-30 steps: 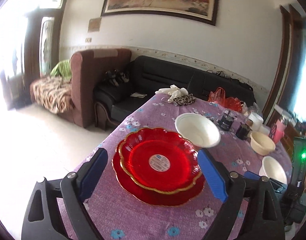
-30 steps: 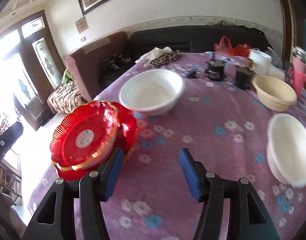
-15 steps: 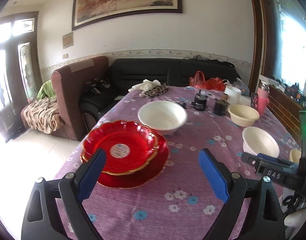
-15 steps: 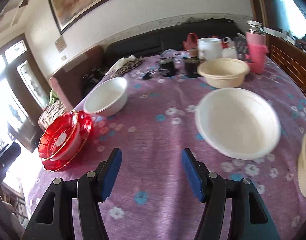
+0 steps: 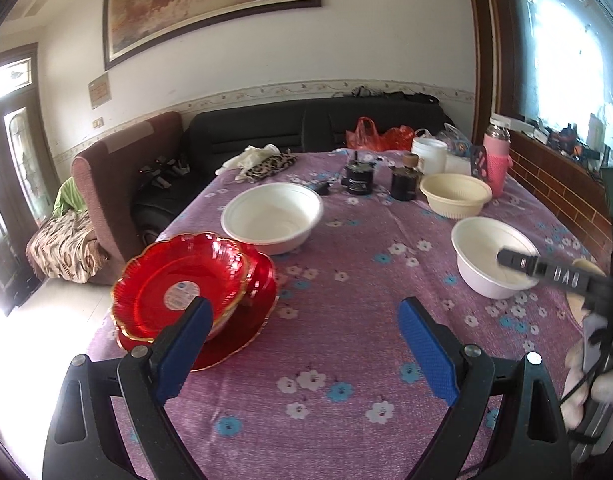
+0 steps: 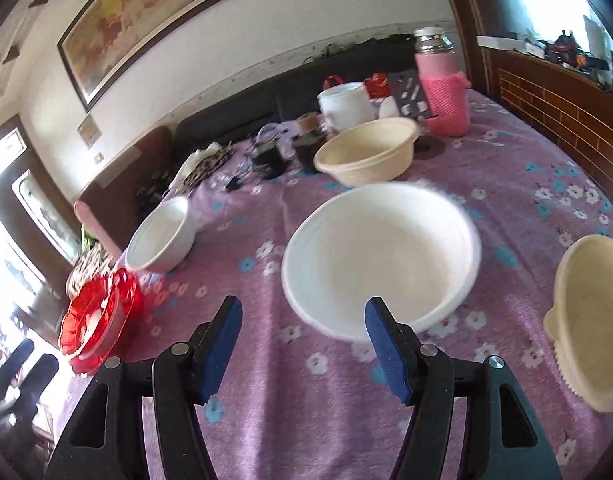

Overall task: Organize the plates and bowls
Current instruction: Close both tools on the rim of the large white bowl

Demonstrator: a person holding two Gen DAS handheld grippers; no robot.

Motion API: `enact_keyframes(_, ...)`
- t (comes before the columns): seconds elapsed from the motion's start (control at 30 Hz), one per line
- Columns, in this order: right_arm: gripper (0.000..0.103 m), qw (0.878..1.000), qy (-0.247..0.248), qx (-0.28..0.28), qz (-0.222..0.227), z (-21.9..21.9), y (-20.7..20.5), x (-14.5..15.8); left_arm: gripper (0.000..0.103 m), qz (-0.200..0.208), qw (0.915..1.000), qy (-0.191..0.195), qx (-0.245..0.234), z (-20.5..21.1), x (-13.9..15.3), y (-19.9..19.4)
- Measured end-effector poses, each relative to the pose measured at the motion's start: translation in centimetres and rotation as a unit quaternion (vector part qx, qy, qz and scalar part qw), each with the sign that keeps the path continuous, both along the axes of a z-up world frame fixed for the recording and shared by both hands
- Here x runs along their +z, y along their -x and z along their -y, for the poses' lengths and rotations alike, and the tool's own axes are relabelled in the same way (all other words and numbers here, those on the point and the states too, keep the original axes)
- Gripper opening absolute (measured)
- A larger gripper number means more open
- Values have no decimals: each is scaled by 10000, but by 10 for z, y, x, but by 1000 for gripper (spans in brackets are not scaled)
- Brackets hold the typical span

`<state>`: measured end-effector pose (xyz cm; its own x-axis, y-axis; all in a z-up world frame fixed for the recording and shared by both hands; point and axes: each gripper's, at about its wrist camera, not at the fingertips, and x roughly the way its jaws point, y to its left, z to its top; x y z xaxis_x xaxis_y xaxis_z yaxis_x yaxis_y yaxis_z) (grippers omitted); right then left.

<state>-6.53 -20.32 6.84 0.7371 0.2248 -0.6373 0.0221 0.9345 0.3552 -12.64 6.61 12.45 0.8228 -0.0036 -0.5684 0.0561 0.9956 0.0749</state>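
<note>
Two red scalloped plates (image 5: 194,288) sit stacked at the table's left edge, also seen as the red stack (image 6: 102,320) in the right wrist view. My left gripper (image 5: 302,320) hovers open and empty just right of them. A white bowl (image 5: 272,222) stands behind the plates. A second white bowl (image 6: 380,262) lies right in front of my right gripper (image 6: 302,316), whose blue pads are apart with nothing between them. In the left wrist view that bowl (image 5: 490,256) is partly hidden by the right gripper's body. Two cream bowls (image 6: 366,156) (image 6: 590,320) stand behind and to the right.
A purple flowered cloth (image 5: 346,360) covers the table. At the far end stand dark jars (image 5: 360,176), a white tub (image 5: 428,154), a pink flask (image 6: 442,88) and a patterned cloth (image 5: 266,166). A sofa and an armchair (image 5: 118,184) lie beyond. A brick-pattern ledge (image 6: 554,104) runs along the right.
Both views have swung right across the table. The red plates slid from between the left gripper's fingers to its left. The near white bowl came in front of the right gripper, whose fingers stand slightly wider.
</note>
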Motion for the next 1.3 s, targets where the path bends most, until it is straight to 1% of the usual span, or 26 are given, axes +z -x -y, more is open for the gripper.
enact_keyframes(0.17,68,9991,26,-342,246,22,-7,14,93,-152,9998,-11,-148,10,-9,-10)
enact_keyframes(0.23,69,9984,66,-447,336,28,-11,19,93,-243,9994,86,-220,14,-12,-17)
enact_keyframes(0.27,71,9978,86,-525,388,32,-12,23,93,-287,9989,208,-291,15,-14,-20)
enact_keyframes(0.33,74,9957,98,-776,502,43,-18,29,93,-407,9951,704,-567,13,-18,-29)
enact_keyframes(0.4,74,9940,109,-914,594,51,-24,34,93,-665,9890,1148,-649,12,-23,-42)
enact_keyframes(0.43,74,9928,157,-995,642,56,-28,36,93,-782,9867,1245,-695,13,-26,-47)
enact_keyframes(0.5,74,9909,258,-1105,721,62,-33,37,93,-965,9842,1257,-785,21,-29,-57)
enact_keyframes(0.57,74,9889,409,-1186,798,65,-36,34,93,-993,9856,1108,-797,31,-30,-64)
enact_keyframes(0.63,74,9882,505,-1223,766,67,-38,26,93,-973,9869,978,-832,43,-29,-72)
enact_keyframes(0.7,74,9898,587,-1162,576,67,-45,16,93,-958,9869,982,-849,53,-29,-83)
enact_keyframes(0.8,74,9905,722,-1108,369,67,-53,4,93,-995,9843,1175,-858,71,-33,-104)
enact_keyframes(0.87,74,9906,825,-1076,168,66,-60,-6,93,-1168,9799,1346,-894,81,-39,-119)
enact_keyframes(0.93,74,9904,915,-1035,-90,64,-67,-14,93,-1474,9727,1523,-942,92,-49,-136)
enact_keyframes(1.0,74,9884,1012,-1030,-464,64,-75,-26,93,-1677,9667,1653,-1001,101,-59,-149)
enact_keyframes(1.03,74,9873,1031,-1042,-607,66,-76,-31,93,-1723,9651,1686,-1018,105,-62,-154)
enact_keyframes(1.1,74,9857,926,-1038,-955,70,-81,-44,93,-1800,9638,1695,-1001,112,-70,-163)
enact_keyframes(1.17,74,9852,693,-984,-1218,76,-83,-53,93,-1927,9603,1747,-1006,120,-79,-172)
enact_keyframes(1.23,73,9848,562,-971,-1327,79,-83,-57,93,-2057,9581,1726,-1001,127,-87,-176)
enact_keyframes(1.3,72,9840,573,-958,-1389,80,-82,-59,93,-2139,9574,1645,-1028,136,-93,-177)
